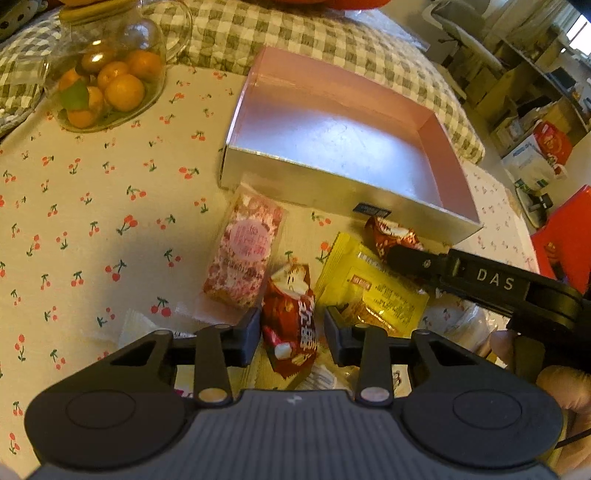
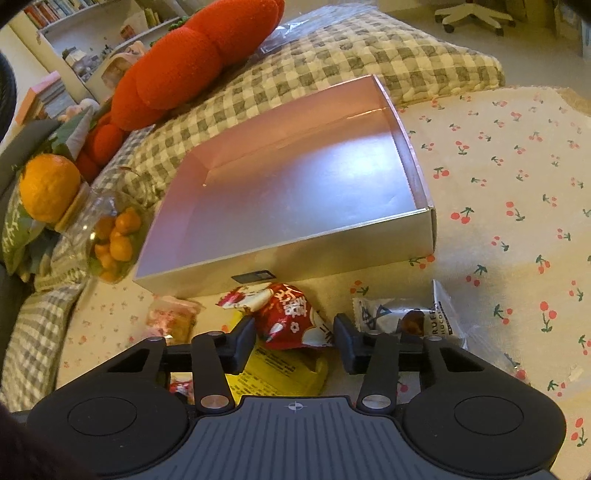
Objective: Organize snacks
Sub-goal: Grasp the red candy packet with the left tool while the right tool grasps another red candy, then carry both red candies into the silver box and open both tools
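Observation:
An open silver box (image 1: 332, 181) with a pink inside stands empty on the cherry-print cloth, also in the right wrist view (image 2: 295, 254). Loose snacks lie in front of it. My left gripper (image 1: 293, 332) is shut on a red-wrapped candy (image 1: 291, 314) that lies between a pink packet (image 1: 243, 254) and a yellow packet (image 1: 373, 291). My right gripper (image 2: 293, 339) is shut on another red-wrapped candy (image 2: 291, 317), close to the box's front wall. In the left wrist view that candy (image 1: 388, 232) shows at the tip of the right gripper's fingers (image 1: 413, 258).
A clear packet with a brown sweet (image 2: 406, 317) lies right of the right gripper. A glass jar of small oranges (image 1: 107, 81) stands left of the box. A checked cushion (image 1: 295, 33) and a red plush toy (image 2: 192, 62) lie behind it. A gloved hand (image 1: 561, 387) holds the right gripper.

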Motion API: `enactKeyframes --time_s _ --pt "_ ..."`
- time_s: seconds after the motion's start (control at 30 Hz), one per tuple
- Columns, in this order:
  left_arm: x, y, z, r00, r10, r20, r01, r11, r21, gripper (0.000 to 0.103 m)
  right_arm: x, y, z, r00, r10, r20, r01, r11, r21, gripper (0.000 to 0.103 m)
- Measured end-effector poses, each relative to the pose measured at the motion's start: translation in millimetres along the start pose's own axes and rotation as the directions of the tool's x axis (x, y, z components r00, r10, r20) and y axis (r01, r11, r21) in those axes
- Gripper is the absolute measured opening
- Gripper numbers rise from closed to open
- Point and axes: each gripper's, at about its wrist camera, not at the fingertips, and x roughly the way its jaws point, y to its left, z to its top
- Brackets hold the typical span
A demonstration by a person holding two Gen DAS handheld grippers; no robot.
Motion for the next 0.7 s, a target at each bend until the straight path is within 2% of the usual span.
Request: enactKeyframes --time_s 0.13,0.2,0.47,0.7 --pt "4 2 -2 1.000 -0.001 -0.011 0.001 1.000 -0.014 0.032 0 1 -1 1.000 -0.009 0.008 0.009 1.000 -0.011 0.041" --pt "4 1 -2 1.000 0.009 -0.007 -0.009 1.000 -0.015 0.028 -1 1 -1 1.000 -0.011 0.010 0.011 1.000 -0.009 0.040" --pt "0 2 -2 1.000 0.005 0.021 -0.005 0.999 -0.040 0.025 -8 2 1 1.000 0.005 0.016 -0.004 1.000 -0.010 0.027" --pt "-6 3 -1 0.999 0.002 0.037 0.000 0.999 -0.050 0.024 -13 1 1 1.000 0.023 0.007 -0.023 1.000 0.006 0.025"
